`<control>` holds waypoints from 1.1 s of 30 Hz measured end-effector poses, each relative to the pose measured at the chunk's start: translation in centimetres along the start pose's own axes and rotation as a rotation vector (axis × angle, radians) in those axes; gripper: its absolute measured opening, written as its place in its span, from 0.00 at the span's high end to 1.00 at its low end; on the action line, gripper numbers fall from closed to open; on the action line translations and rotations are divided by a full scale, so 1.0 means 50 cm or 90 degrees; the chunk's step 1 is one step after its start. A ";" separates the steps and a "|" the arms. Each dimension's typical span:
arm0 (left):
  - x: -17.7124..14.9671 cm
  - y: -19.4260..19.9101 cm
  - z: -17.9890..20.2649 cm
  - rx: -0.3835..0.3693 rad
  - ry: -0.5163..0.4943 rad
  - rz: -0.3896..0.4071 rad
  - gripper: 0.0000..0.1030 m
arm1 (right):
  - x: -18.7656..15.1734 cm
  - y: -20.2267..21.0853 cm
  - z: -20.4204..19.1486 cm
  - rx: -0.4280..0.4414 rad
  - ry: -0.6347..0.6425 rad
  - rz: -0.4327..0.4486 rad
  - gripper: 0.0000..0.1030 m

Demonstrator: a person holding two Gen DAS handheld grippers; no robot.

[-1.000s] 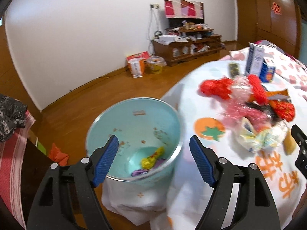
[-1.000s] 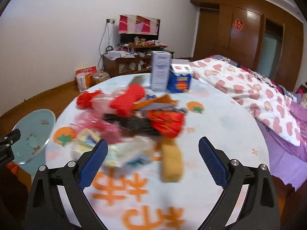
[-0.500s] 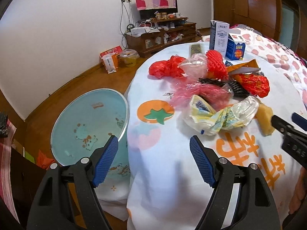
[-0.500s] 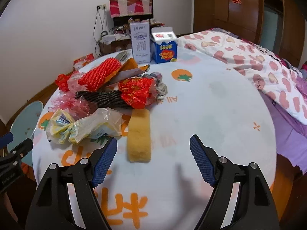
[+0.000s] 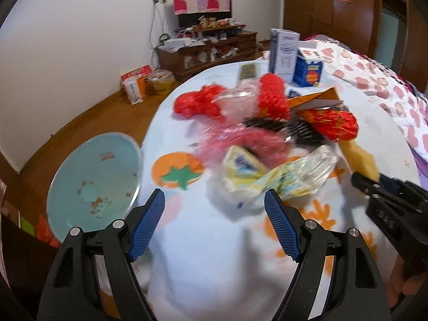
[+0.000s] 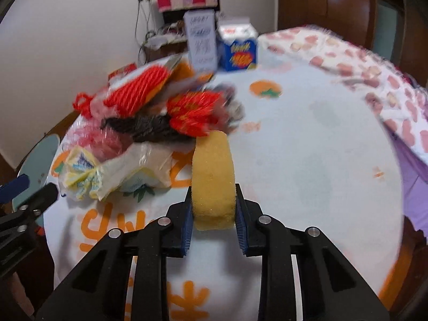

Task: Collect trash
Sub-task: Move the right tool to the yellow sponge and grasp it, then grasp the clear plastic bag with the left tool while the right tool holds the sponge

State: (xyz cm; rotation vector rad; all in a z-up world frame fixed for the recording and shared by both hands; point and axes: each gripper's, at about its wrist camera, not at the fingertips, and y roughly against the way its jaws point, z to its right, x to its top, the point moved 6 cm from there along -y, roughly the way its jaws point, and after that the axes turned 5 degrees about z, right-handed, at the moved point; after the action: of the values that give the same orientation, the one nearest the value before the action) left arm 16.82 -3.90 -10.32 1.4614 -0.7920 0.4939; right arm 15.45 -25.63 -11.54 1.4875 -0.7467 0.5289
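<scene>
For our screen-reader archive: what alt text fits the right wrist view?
The right gripper is closing on a yellow sponge, which sits between its blue pads on a round table. Behind lies a heap of wrappers and two cartons.

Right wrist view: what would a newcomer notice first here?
The yellow sponge, dead centre, with the right gripper closing on its near end. Just left of it sits a bright pile of red net bags and crumpled wrappers on the round table.

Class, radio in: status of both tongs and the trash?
Right tongs closing on yellow sponge. Left tongs open, empty, before crumpled wrapper. Bin clear beside table.
</scene>
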 end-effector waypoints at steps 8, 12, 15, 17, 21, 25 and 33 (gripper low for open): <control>0.018 -0.050 0.116 -0.053 -0.043 -0.003 0.16 | 0.006 0.051 0.054 -0.025 -0.029 0.030 0.72; 0.015 -0.073 0.155 -0.045 -0.069 -0.007 0.16 | -0.001 0.045 0.062 -0.023 -0.038 0.018 0.72; 0.011 -0.088 0.167 -0.039 -0.073 -0.020 0.21 | -0.009 0.041 0.064 -0.019 -0.045 0.010 0.72; 0.003 -0.098 0.170 -0.029 -0.081 -0.034 0.39 | -0.012 0.042 0.064 -0.019 -0.043 0.011 0.72; 0.003 -0.090 0.167 -0.023 -0.089 -0.022 0.61 | -0.010 0.048 0.066 -0.021 -0.045 0.016 0.73; 0.005 -0.077 0.160 -0.056 -0.072 -0.024 0.77 | -0.009 0.056 0.064 -0.020 -0.047 0.022 0.73; 0.002 -0.015 0.157 -0.095 -0.065 -0.004 0.85 | -0.001 0.093 0.056 -0.027 -0.041 0.051 0.73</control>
State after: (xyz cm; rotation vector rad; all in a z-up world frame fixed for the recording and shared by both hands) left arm 16.09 -11.67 -11.30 1.3578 -0.8850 0.3496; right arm 11.72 -28.19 -8.59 1.4457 -0.8659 0.5250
